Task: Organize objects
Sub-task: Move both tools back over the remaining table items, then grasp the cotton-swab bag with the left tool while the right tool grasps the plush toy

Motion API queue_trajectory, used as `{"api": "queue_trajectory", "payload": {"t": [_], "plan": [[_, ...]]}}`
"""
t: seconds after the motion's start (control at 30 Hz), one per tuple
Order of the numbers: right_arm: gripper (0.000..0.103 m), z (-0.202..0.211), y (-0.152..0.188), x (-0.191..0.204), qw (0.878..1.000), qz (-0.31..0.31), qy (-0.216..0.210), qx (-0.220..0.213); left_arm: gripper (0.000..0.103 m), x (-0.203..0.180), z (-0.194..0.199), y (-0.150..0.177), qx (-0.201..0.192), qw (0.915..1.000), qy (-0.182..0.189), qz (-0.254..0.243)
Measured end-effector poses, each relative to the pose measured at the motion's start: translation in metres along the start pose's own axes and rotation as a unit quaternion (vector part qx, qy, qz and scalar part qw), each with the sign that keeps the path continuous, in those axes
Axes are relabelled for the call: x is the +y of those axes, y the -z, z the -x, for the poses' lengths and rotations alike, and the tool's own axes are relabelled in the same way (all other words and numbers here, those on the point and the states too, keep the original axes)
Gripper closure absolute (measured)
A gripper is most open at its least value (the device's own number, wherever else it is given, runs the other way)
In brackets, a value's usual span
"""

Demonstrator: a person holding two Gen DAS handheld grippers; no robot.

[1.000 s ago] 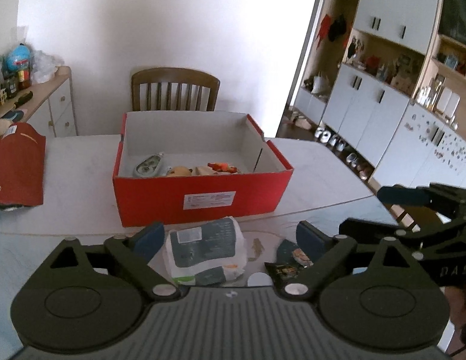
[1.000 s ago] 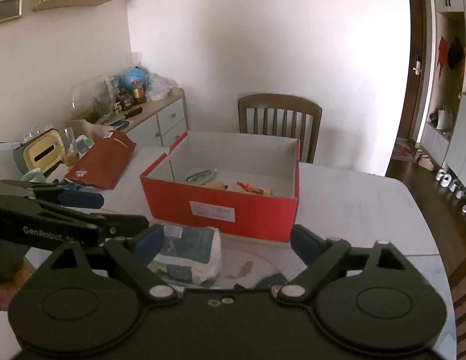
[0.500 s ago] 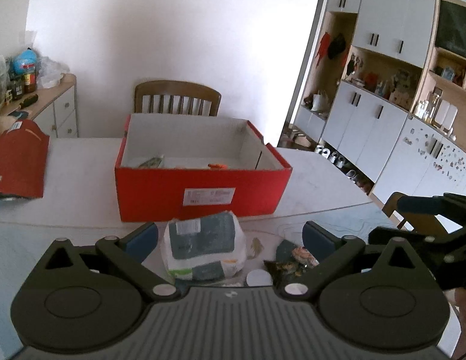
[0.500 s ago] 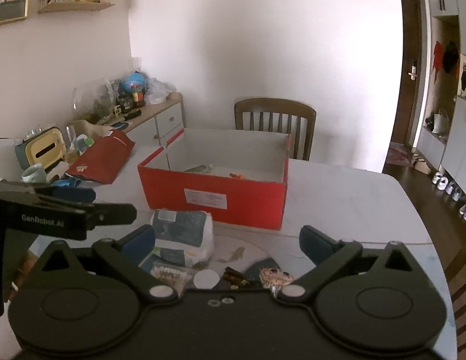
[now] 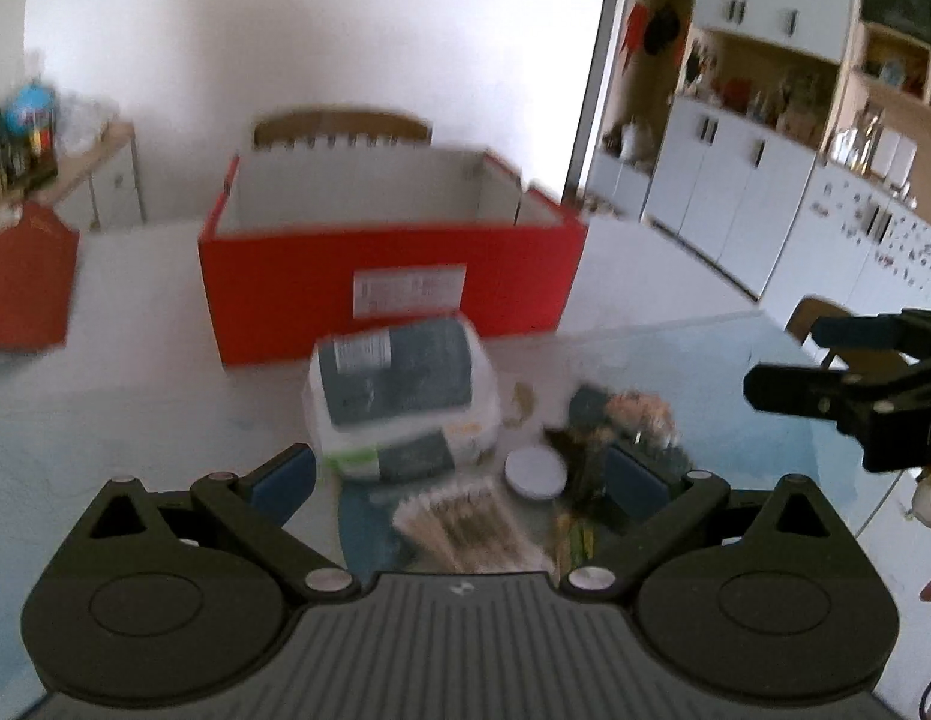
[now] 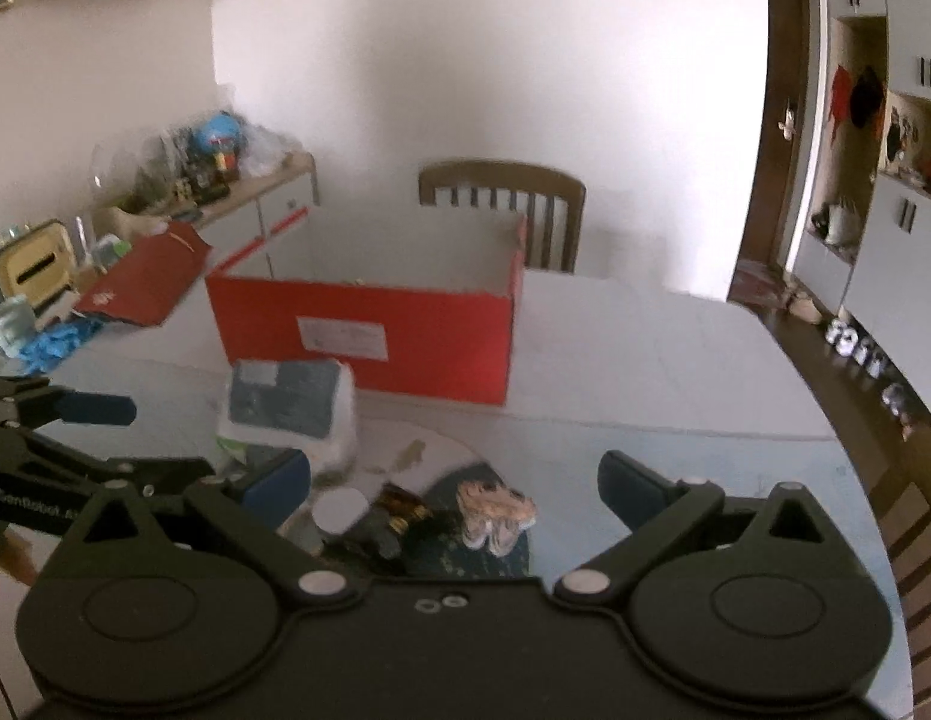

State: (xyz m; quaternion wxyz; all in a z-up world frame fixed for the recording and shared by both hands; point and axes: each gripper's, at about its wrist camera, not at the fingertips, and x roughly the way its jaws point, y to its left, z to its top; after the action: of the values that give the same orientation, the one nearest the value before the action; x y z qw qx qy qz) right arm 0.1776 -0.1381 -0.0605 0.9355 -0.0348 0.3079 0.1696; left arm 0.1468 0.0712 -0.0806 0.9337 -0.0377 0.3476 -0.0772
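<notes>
An open red box (image 5: 393, 276) (image 6: 369, 330) stands in the middle of the table. In front of it lies a white and grey-blue soft packet (image 5: 399, 396) (image 6: 291, 408). Nearer me are a bundle of pale sticks (image 5: 465, 531), a small white disc (image 5: 534, 471) (image 6: 339, 510), a dark wrapper (image 6: 399, 516) and a small figure toy (image 5: 639, 414) (image 6: 495, 510). My left gripper (image 5: 462, 477) is open just above these small things, nothing between its fingers. My right gripper (image 6: 453, 486) is open too, low over the toy and wrapper. Each gripper shows in the other's view.
A red bag (image 5: 27, 282) (image 6: 147, 282) lies at the table's left. A wooden chair (image 6: 501, 204) stands behind the box. A sideboard (image 6: 225, 204) with clutter lines the left wall. White cabinets (image 5: 753, 198) fill the right side. The table's right edge (image 6: 825, 438) curves near.
Both grippers have sunk toward the table, so the box's inside has gone out of sight. The stick bundle, disc and toy have come into view between the fingers. Both jaws widened slightly.
</notes>
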Motion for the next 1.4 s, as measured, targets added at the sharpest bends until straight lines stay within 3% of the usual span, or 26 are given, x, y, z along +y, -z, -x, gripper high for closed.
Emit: {"api": "queue_trajectory", "payload": {"t": [0.27, 0.37, 0.87, 1.17, 1.4], "plan": [[0.002, -0.033, 0.011, -0.009, 0.999, -0.015, 0.028, 0.035, 0.0, 0.005, -0.035, 0.018, 0.065, 0.9968, -0.042, 0.019], [0.001, -0.045, 0.013, -0.012, 0.997, -0.024, 0.046, 0.05, 0.0, 0.004, -0.044, 0.02, 0.067, 0.9956, -0.063, 0.017], [0.003, -0.096, 0.016, -0.022, 0.992, -0.049, 0.066, 0.1, 0.0, 0.003, -0.078, 0.018, 0.09, 0.993, -0.074, 0.019], [0.018, -0.115, 0.016, -0.028, 0.987, -0.07, 0.063, 0.129, 0.0, -0.003, -0.083, 0.02, 0.1, 0.9939, -0.043, 0.019], [0.034, -0.119, 0.017, -0.03, 0.986, -0.078, 0.045, 0.139, 0.003, -0.009, -0.083, 0.022, 0.101, 0.9938, -0.047, -0.005]]}}
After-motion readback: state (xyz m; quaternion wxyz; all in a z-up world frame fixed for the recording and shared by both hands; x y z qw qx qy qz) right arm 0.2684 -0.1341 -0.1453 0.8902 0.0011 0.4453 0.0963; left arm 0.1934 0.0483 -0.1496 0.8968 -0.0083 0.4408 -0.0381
